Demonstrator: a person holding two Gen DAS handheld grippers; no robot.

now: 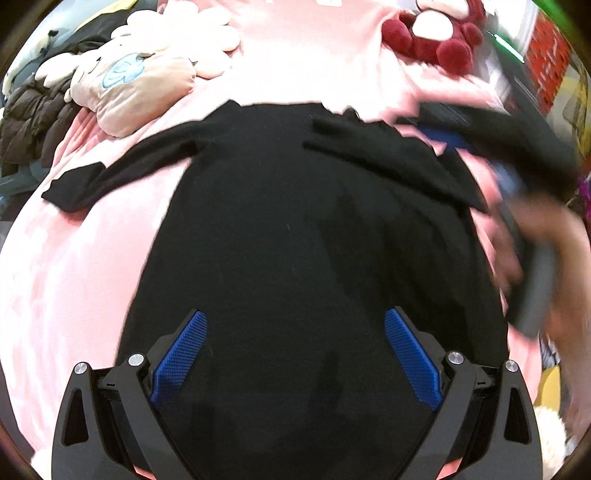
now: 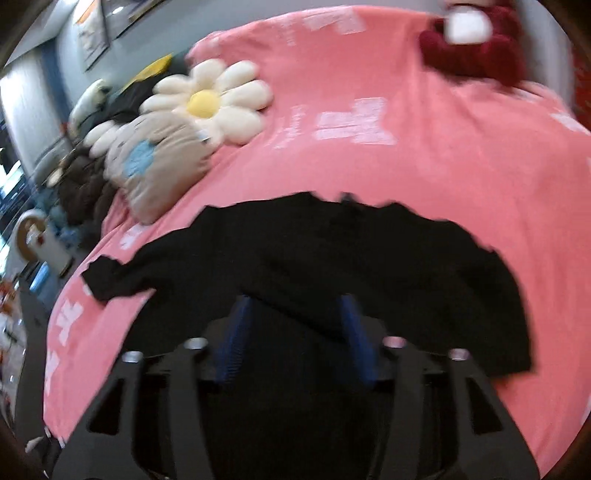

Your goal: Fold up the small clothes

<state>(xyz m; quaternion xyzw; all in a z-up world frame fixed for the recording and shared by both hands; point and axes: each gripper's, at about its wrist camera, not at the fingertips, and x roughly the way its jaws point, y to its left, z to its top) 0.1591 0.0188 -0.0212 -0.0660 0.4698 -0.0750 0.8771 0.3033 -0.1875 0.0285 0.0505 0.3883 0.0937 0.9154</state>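
A black long-sleeved top (image 1: 280,229) lies spread on the pink bedcover (image 1: 85,258). Its left sleeve (image 1: 107,177) stretches out to the left; its right sleeve (image 1: 388,155) lies folded across the chest. My left gripper (image 1: 295,325) hovers open and empty over the top's lower half. My right gripper shows blurred at the top's right edge (image 1: 517,236). In the right wrist view the top (image 2: 369,258) lies ahead and my right gripper (image 2: 295,314) is open over it, with nothing between the blue pads.
A daisy cushion (image 2: 207,99) and a beige plush cushion (image 2: 162,166) lie at the back left. A dark red plush toy (image 1: 436,33) sits at the back right. Dark jackets (image 1: 33,122) are piled past the bed's left edge.
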